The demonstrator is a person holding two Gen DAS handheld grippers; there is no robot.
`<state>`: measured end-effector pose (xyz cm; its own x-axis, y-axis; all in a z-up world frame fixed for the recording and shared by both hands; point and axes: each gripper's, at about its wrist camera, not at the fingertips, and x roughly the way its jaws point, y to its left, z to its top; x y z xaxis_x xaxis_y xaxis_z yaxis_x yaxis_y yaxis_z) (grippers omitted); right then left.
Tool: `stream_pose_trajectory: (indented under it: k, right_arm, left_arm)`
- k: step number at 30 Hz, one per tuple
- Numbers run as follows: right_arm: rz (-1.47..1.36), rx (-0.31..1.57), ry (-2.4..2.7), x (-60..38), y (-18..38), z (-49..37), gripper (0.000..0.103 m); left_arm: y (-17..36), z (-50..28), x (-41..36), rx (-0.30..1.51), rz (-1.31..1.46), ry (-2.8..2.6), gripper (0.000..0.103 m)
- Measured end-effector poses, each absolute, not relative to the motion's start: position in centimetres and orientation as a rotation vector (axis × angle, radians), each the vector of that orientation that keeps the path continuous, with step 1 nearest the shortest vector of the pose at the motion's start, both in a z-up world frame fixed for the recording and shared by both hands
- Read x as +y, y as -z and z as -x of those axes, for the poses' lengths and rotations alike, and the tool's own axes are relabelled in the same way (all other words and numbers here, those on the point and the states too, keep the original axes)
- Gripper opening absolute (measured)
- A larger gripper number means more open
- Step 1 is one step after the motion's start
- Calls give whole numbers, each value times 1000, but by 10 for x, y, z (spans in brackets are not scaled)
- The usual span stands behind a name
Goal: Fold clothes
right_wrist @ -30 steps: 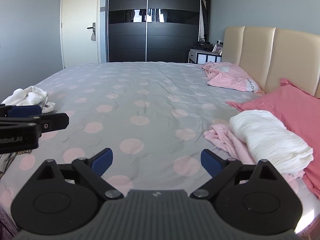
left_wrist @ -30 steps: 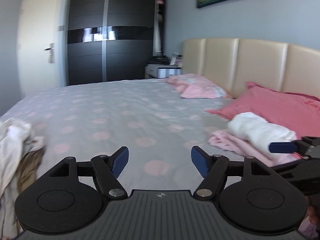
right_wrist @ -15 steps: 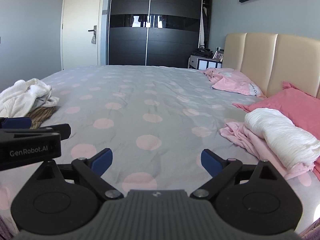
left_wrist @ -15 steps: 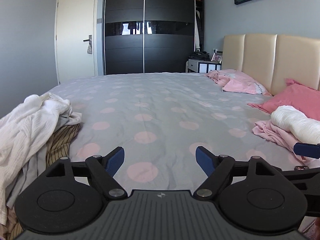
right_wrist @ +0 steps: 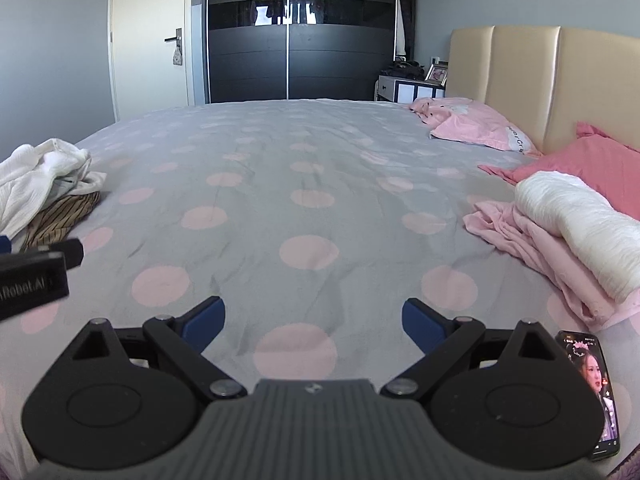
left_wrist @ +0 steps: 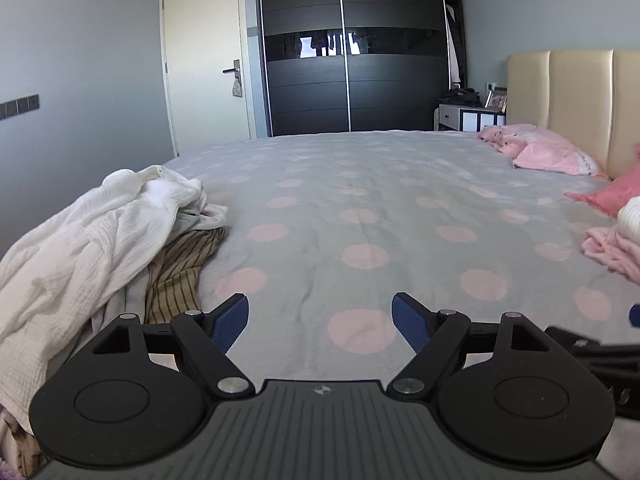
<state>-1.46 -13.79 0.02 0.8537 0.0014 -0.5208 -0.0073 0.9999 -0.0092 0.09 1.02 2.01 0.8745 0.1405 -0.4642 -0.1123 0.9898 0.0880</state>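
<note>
A heap of unfolded clothes lies at the bed's left edge: a crumpled white garment (left_wrist: 84,240) on top of a brown striped one (left_wrist: 180,268). The same heap (right_wrist: 44,184) shows far left in the right wrist view. At the right, a folded white piece (right_wrist: 580,220) rests on folded pink clothes (right_wrist: 532,248). My left gripper (left_wrist: 320,320) stands open low over the bedspread, just right of the heap, with nothing between its fingers. My right gripper (right_wrist: 314,322) is open and empty too, over the bed's near middle.
The grey bedspread with pink dots (left_wrist: 360,208) stretches ahead. Pink pillows (right_wrist: 472,124) lie against the beige headboard (right_wrist: 532,80). A phone (right_wrist: 592,392) with a lit screen lies on the bed by my right gripper. A dark wardrobe (left_wrist: 352,60) and a door stand beyond.
Both grippers have sunk toward the bed. The left view has swung leftward, so the heap of clothes now fills its left side and the folded stack has slid to the right edge.
</note>
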Motion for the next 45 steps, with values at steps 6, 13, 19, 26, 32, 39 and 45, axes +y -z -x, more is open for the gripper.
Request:
stream_pose_trajectory:
  k: [6, 13, 19, 26, 32, 39, 45]
  right_arm:
    - [9, 526, -6, -135, 2, 10, 96]
    - [9, 507, -13, -132, 1, 8, 96]
    - [15, 499, -29, -129, 0, 10, 96]
    - [13, 489, -30, -130, -1, 12, 96]
    - [17, 478, -25, -129, -3, 14, 96]
    - [13, 466, -19, -130, -5, 17, 96]
    - [12, 452, -23, -131, -8, 18, 96]
  left_arm:
    - [-12, -11, 11, 531, -44, -111, 79]
    - [-10, -16, 12, 553, -25, -97, 79]
    - [-10, -15, 11, 562, -15, -92, 79]
    - [-12, -13, 11, 563, -9, -92, 78]
    - [-13, -11, 9, 554, -12, -88, 79]
    - [-15, -10, 7, 547, -13, -82, 79]
    - [-17, -6, 5, 526, -22, -91, 79]
